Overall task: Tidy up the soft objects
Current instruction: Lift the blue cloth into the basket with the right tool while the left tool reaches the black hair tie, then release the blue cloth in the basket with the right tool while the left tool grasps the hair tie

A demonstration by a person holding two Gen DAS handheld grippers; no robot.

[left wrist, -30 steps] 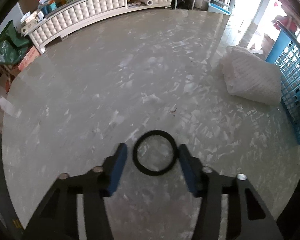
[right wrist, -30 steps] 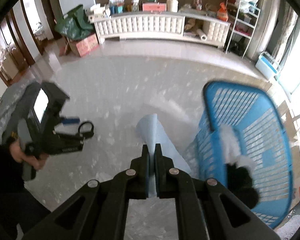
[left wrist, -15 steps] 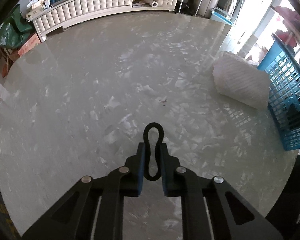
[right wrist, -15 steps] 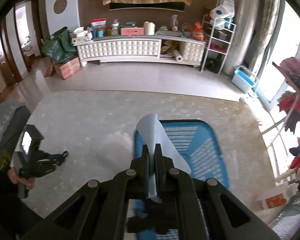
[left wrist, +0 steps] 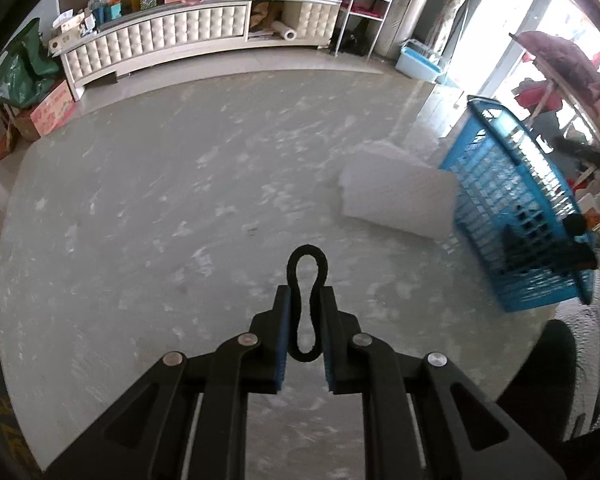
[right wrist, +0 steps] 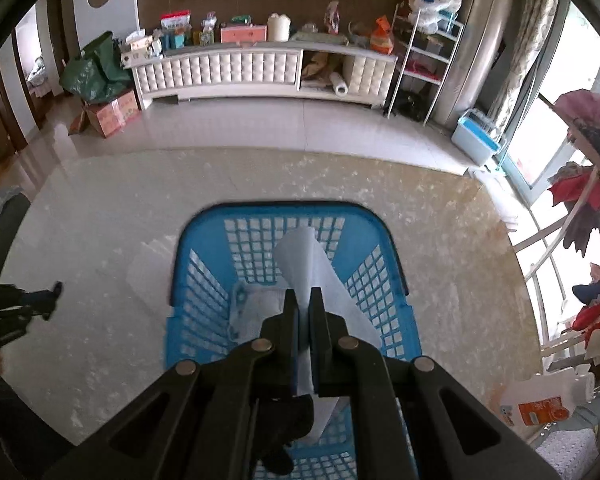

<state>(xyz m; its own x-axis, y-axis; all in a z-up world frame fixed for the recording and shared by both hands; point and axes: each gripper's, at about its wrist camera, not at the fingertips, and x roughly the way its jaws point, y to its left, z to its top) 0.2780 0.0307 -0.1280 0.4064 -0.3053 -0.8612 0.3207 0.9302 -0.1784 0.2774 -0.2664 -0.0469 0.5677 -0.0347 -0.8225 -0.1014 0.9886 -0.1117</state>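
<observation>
On the left, the left gripper (left wrist: 305, 312) pinches a black hair tie (left wrist: 306, 304) squashed into a figure-eight above the worktop (left wrist: 140, 208). A white folded cloth (left wrist: 396, 200) lies just beside the blue basket (right wrist: 204, 280). On the right, the right gripper (right wrist: 304, 312) clamps a pale blue sheet (right wrist: 308, 264) over that basket; the springy tie could slip free if the pinch loosens.

The surface (left wrist: 140, 220) lies bare across the left and centre of the frame. At right, a folded white cloth (left wrist: 396, 196) lies against the blue basket (left wrist: 500, 200), blocking passage there; the basket's open top is unobstructed.
</observation>
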